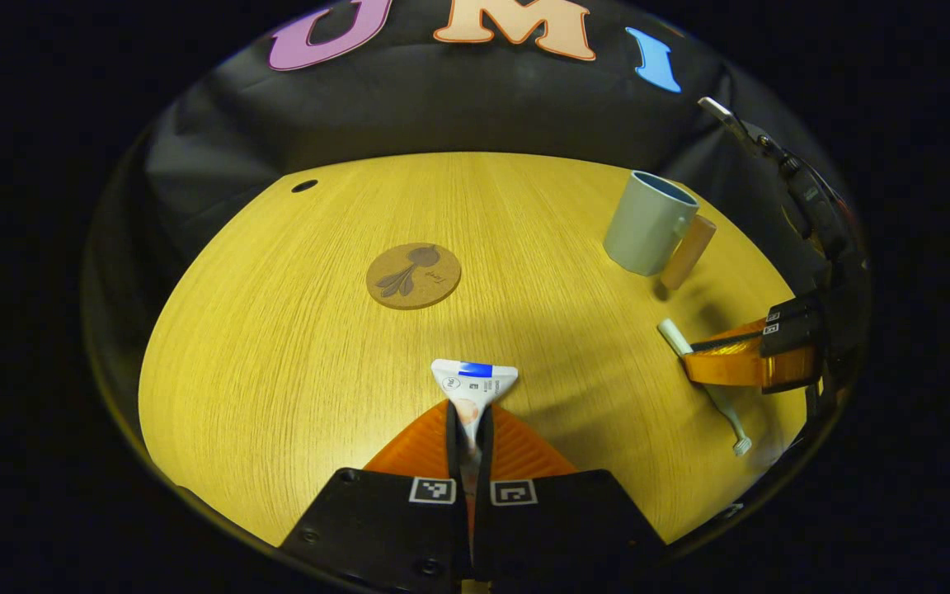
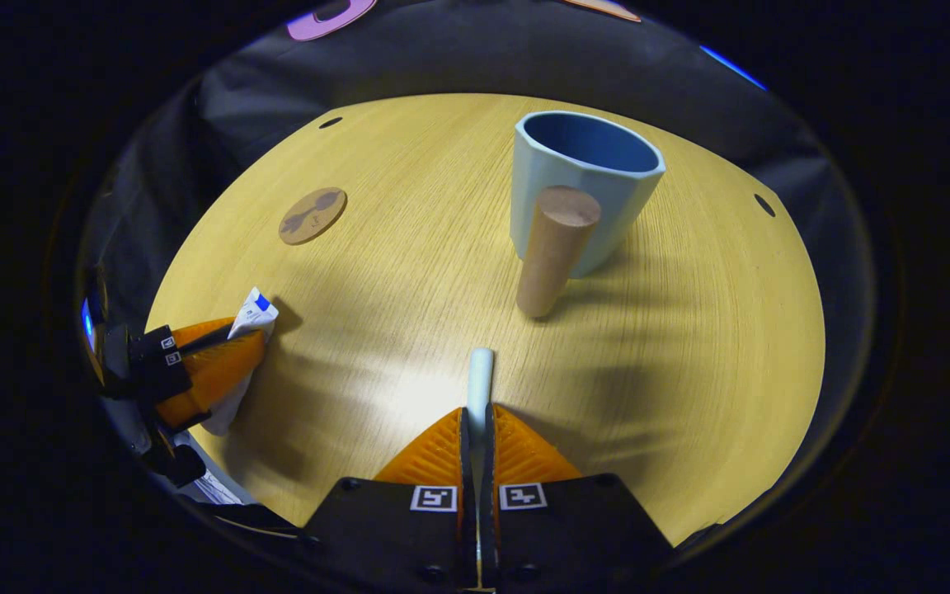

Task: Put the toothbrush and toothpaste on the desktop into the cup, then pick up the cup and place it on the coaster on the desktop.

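Toothpaste (image 1: 473, 388) is clamped in the left claw (image 1: 470, 437), tube pointing fwd along the fingers; toothbrush (image 2: 480, 375) is pinched likewise in the right claw (image 2: 476, 429), handle aimed at the cup. Cup (image 2: 580, 186) is seen upright on the worktop (image 2: 409, 272) ahead of the right claw, which is judged nearer, w/ its wooden handle (image 2: 552, 252) facing that claw & partly in the way. Coaster (image 1: 413, 275) lies farther off, well apart from the cup.

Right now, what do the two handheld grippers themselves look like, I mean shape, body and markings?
Both match. The left gripper has a black, blocky body with two small square black-and-white tags side by side near its front, and two ribbed, wedge-shaped fingers tapering forward. The right gripper is built alike, with the same tag pair.
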`<state>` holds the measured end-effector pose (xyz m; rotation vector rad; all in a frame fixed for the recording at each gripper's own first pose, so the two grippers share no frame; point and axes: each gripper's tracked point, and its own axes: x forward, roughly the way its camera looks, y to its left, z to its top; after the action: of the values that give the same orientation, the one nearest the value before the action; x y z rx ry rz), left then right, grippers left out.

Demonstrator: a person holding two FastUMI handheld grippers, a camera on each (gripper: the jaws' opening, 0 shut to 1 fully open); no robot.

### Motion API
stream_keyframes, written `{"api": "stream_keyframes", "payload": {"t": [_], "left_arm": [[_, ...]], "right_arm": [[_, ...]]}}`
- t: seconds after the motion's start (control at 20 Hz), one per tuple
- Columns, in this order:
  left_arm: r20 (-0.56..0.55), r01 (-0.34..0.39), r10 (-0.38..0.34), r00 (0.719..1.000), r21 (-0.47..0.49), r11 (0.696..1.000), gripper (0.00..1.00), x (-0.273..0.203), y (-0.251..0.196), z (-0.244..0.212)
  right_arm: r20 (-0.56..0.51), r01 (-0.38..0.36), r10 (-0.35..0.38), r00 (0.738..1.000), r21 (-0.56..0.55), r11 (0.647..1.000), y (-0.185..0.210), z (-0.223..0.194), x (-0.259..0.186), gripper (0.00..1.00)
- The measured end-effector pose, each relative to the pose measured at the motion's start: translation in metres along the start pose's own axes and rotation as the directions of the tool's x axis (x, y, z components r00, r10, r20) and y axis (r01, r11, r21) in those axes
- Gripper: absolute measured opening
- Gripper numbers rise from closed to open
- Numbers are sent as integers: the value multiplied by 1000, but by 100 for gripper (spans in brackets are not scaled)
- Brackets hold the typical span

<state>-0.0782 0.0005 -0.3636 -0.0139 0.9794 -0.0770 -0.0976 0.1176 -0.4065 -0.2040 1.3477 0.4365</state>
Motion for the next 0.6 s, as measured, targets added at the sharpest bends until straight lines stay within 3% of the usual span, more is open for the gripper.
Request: {"api": "stream_keyframes", "payload": {"t": [0.4,0.6], "left_arm": [[-8,46,-46,999,-84,995,0,-2,-2,1],[5,60,-60,998,-70,996,0,-2,-2,5]], "right_arm": [[103,-46,44,994,13,999,13,9,-11,2],[147,-72,69,987,16,997,14,17,-17,5]]}}
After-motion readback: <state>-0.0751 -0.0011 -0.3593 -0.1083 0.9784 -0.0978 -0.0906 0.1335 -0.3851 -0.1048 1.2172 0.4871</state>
